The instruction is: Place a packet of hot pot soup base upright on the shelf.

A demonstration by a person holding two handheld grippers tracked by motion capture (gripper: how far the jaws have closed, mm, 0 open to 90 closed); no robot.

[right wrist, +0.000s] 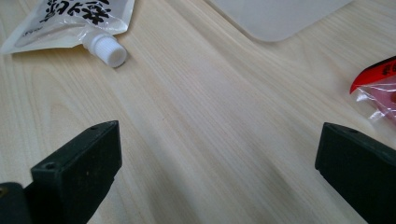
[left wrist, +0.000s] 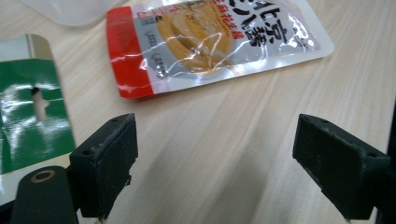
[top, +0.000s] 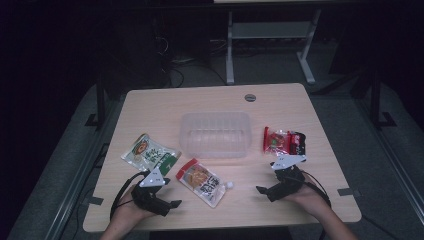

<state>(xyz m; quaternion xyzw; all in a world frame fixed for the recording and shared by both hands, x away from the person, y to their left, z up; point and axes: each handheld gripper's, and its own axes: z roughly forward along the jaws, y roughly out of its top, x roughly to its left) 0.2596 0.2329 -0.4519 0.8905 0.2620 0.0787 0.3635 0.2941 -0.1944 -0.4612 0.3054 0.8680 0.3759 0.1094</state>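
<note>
The spouted sauce pouch (top: 203, 182) with the red end lies flat near the front of the table (top: 320, 145), between the 2 grippers, its white cap (right wrist: 108, 50) pointing toward the right one. It sits closest to the left gripper (top: 172, 204), whose jaws are spread wide over bare wood just short of the pouch's red edge, so I judge it the likeliest first pick. Nothing is between those jaws.

The right gripper (top: 262, 190) rests low on the person's hand, jaws likewise spread apart and holding nothing, aimed inward across the table toward the cap.

Just beyond the pouch stands a clear plastic container (top: 215, 134), open-topped and in the middle, within easy reach of both hands; it looks meant to receive the packets. A green-and-white snack packet (top: 149, 153) lies to its left, just beside the left gripper, and a red snack packet (top: 283, 140) to its right, just beyond the right gripper. The 3 packets look laid out as things to collect.
</note>
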